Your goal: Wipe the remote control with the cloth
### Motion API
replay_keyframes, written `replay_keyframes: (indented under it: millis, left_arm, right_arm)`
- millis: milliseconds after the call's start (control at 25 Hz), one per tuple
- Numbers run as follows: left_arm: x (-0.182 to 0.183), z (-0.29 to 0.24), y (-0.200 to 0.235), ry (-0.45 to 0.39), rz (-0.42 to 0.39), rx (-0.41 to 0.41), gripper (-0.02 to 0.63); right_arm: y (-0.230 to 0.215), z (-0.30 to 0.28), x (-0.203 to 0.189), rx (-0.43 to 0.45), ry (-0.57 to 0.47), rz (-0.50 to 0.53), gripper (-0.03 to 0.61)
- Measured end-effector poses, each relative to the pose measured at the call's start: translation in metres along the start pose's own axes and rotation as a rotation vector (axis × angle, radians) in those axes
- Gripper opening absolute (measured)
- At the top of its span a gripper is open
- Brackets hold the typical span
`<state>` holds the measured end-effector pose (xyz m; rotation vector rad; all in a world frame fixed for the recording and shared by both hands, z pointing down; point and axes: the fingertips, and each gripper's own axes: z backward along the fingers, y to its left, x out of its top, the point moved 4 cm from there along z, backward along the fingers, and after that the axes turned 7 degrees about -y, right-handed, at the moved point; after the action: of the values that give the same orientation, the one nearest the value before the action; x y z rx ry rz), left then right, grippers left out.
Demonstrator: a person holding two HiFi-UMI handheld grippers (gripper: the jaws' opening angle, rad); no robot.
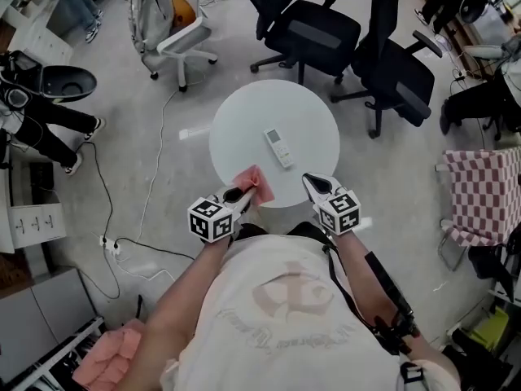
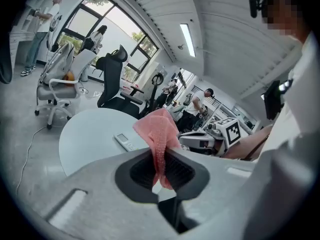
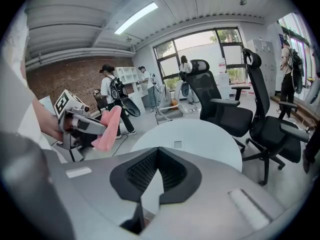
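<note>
Office chairs (image 1: 313,23) stand behind your round white surface (image 1: 236,129), the remote (image 1: 279,147) lying near its middle. Your left gripper (image 1: 244,192) pinches the pink cloth (image 1: 259,182) over the near edge; your right gripper (image 1: 313,182) hovers closed, empty.

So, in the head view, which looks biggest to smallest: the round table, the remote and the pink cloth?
1. round table, by far.
2-3. pink cloth and remote look about alike; the cloth is bunched and held nearer the camera, so unranked.
</note>
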<state>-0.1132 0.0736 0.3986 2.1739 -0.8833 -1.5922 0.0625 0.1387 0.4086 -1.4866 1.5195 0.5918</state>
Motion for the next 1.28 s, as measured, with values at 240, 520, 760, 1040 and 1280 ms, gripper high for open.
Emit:
replay_keyframes:
  millis: [240,520,760,1040,1280]
  left_arm:
    - [0.012,-0.007,0.019,0.023,0.007,-0.027,0.019]
    - [0.01,-0.024,0.022,0.059,0.025,-0.038,0.018]
    - [0.007,-0.04,0.026,0.094,0.06,0.001,0.018]
    - [0.008,-0.049,0.042,0.139,0.088,0.04,0.018]
    - [0.007,-0.061,0.051,0.193,0.087,0.038,0.018]
  right_arm:
    - [-0.005,-0.021,0.003,-0.043,0.047,0.028,0.008]
    - [-0.013,-0.034,-0.013,-0.053,0.131,0.06,0.008]
    - [-0.025,-0.046,-0.035,-0.028,0.222,0.114,0.015]
    - [-0.017,-0.076,-0.059,0.012,0.345,0.154,0.035]
    - [-0.015,-0.096,-0.073,-0.027,0.387,0.127,0.156]
